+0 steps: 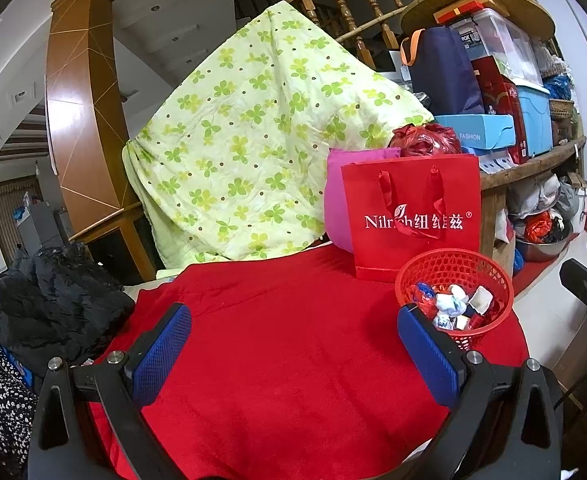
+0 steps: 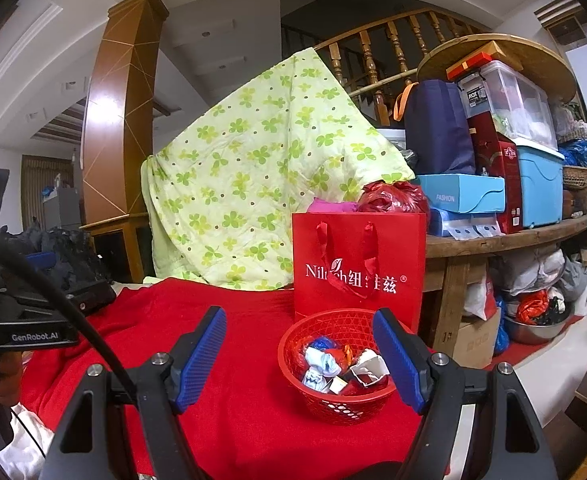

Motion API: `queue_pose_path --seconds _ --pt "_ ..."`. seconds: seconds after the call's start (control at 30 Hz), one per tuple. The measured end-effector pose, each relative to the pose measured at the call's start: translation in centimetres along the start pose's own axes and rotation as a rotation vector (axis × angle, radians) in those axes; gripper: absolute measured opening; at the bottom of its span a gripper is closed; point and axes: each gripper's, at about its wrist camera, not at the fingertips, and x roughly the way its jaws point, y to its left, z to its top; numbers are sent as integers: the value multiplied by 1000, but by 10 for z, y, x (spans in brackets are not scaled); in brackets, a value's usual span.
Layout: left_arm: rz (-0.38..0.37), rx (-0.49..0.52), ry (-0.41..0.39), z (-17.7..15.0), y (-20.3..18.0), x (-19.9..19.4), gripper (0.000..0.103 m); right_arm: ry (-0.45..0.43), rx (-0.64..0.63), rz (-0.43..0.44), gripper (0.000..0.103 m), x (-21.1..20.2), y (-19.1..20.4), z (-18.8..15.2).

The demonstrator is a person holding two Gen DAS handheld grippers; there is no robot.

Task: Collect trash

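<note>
A small red mesh basket [image 1: 453,280] [image 2: 335,360] stands on the red cloth [image 1: 285,340] [image 2: 233,400], at its right end. Crumpled wrappers and paper scraps [image 1: 459,304] [image 2: 345,364] fill it. My left gripper [image 1: 293,336] is open over bare cloth, its right fingertip close to the basket's left rim. My right gripper [image 2: 299,336] is open too, nothing between its blue pads; the basket sits just beyond, partly behind the right pad [image 2: 397,356]. The left gripper's black body [image 2: 29,320] shows at the left edge of the right wrist view.
A red paper gift bag [image 1: 411,216] [image 2: 359,264] stands right behind the basket. A green flowered quilt [image 1: 253,140] [image 2: 253,176] hangs behind the cloth. Black fabric [image 1: 49,300] lies at left. A wooden shelf [image 1: 533,168] [image 2: 513,240] with boxes is at right.
</note>
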Motion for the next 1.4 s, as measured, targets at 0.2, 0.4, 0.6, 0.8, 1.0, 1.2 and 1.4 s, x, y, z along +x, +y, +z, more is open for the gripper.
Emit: queue_pose_path --seconds 0.2,0.4,0.6,0.8,1.0,1.2,1.4 --pt "-2 3 -3 -6 4 -5 102 -3 -2 -2 79 -1 1 1" --pt "0 3 -3 -6 5 -6 102 -11 -11 -4 79 -3 2 5" --pt "-3 5 3 -8 4 -8 102 -9 -22 2 79 -4 5 6" --pt "-7 6 3 -8 4 -8 102 -5 -31 10 79 -3 8 6" --pt "-6 7 4 -8 4 -8 102 -3 -27 13 79 -3 9 5" --pt "-9 7 5 -8 4 -8 102 -1 -37 15 79 -1 11 5" --pt "-11 8 9 -11 4 -9 102 1 -22 7 79 1 8 6"
